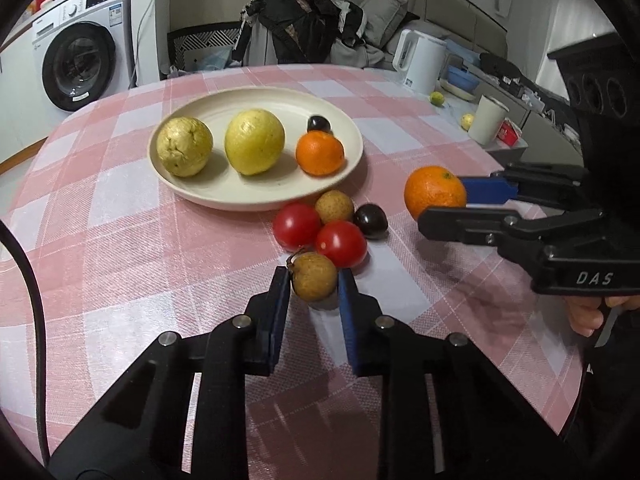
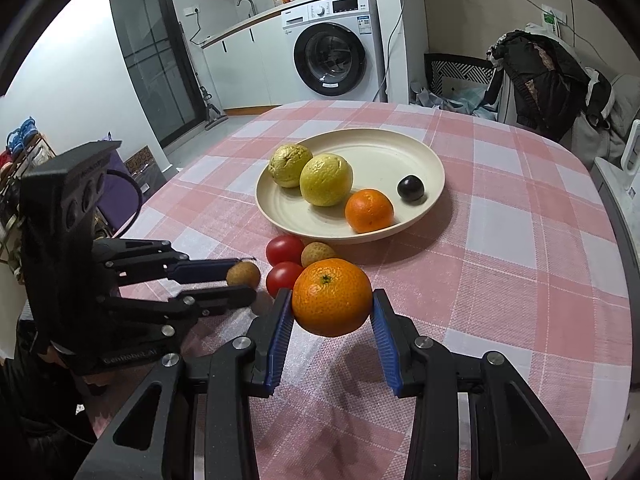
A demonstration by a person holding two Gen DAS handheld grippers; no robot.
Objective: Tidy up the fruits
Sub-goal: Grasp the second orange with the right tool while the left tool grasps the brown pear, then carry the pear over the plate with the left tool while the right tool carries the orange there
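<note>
A cream plate (image 1: 192, 188) (image 2: 432, 164) on the pink checked table holds two yellow-green guavas (image 1: 254, 141) (image 2: 326, 179), an orange (image 1: 319, 153) (image 2: 369, 210) and a dark plum (image 1: 319, 123) (image 2: 410, 188). In front of the plate lie two red tomatoes (image 1: 340, 243) (image 2: 283, 249), a brown longan (image 1: 334, 207) (image 2: 317, 253) and a second dark plum (image 1: 371, 220). My left gripper (image 1: 313, 280) (image 2: 243, 280) is shut on another longan (image 1: 314, 281) (image 2: 243, 274). My right gripper (image 2: 331, 300) (image 1: 440, 205) is shut on a second orange (image 2: 331, 297) (image 1: 435, 191), lifted off the cloth.
A white kettle (image 1: 418, 61), a white cup (image 1: 487, 119), a red packet and two small green fruits sit on a side counter to the right. A chair piled with clothes (image 1: 304, 28) (image 2: 540, 76) stands behind the table. A washing machine (image 2: 336, 44) is at the back.
</note>
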